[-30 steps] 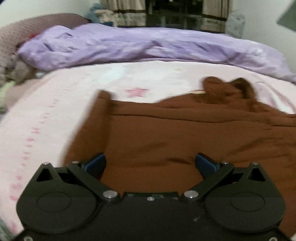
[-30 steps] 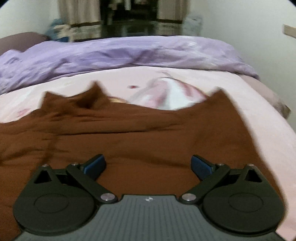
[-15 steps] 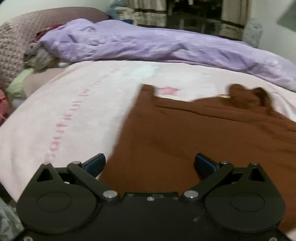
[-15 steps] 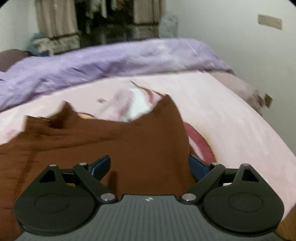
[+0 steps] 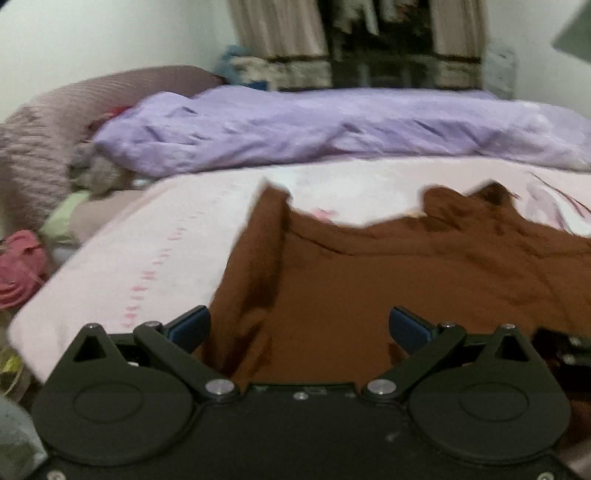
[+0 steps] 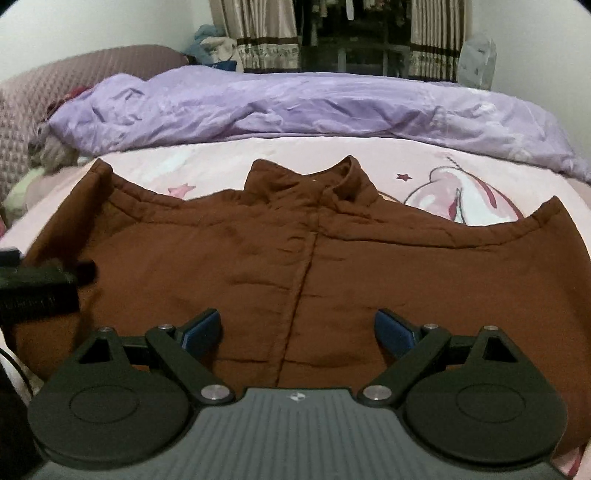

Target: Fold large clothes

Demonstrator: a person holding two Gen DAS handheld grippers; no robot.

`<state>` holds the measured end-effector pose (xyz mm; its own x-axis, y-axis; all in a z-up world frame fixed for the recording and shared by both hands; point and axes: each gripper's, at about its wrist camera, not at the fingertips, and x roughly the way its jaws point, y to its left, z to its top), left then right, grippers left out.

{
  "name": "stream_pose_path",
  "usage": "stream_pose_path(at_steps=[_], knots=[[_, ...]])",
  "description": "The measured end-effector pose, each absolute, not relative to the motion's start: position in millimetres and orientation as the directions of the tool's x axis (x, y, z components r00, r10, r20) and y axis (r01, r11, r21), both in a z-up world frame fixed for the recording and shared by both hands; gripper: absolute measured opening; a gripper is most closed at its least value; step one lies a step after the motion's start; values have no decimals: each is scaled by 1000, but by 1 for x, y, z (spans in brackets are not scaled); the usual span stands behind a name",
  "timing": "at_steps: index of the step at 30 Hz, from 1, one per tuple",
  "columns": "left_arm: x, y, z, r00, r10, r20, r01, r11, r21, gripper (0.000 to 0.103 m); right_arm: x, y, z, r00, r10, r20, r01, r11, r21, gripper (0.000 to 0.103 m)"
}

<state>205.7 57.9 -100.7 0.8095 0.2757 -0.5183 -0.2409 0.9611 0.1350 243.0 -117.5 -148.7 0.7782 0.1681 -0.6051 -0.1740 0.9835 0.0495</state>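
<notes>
A large brown padded jacket [image 6: 303, 254] lies flat on the pink bed sheet [image 6: 221, 166], collar pointing away, front seam down its middle. It also shows in the left wrist view [image 5: 369, 280], where its left edge is rumpled into a fold. My left gripper [image 5: 299, 328] is open and empty, low over the jacket's near left part. My right gripper [image 6: 297, 330] is open and empty above the jacket's hem at the centre seam. The left gripper's black body [image 6: 37, 288] shows at the left edge of the right wrist view.
A crumpled purple duvet [image 6: 295, 107] lies across the far side of the bed. A mauve quilted headboard [image 6: 29, 96] and pillows are at the left. Curtains and a dark wardrobe [image 6: 354, 33] stand behind. Pink clothing [image 5: 18, 269] lies off the bed's left edge.
The right gripper has swung left from the jacket's right edge to its centre seam. The left gripper has shifted slightly right and nearer the hem. Both stay open and empty.
</notes>
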Motion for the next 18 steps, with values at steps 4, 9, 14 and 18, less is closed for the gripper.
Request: stream_pose_path(at_steps=[4, 9, 14, 18], knots=[[197, 60, -87, 845, 244, -475, -249, 967, 54, 103, 243, -124, -148, 773, 189, -606, -165, 982, 95, 103], [210, 40, -103, 829, 87, -552, -85, 996, 29, 103, 243, -120, -153, 769, 183, -612, -162, 983, 90, 103], [226, 48, -136, 769, 78, -635, -70, 997, 37, 103, 246, -135, -159, 765, 173, -620, -146, 985, 94, 103], [218, 73, -134, 776, 113, -620, -122, 992, 27, 103, 245, -160, -161, 768, 173, -616, -119, 985, 129, 103]])
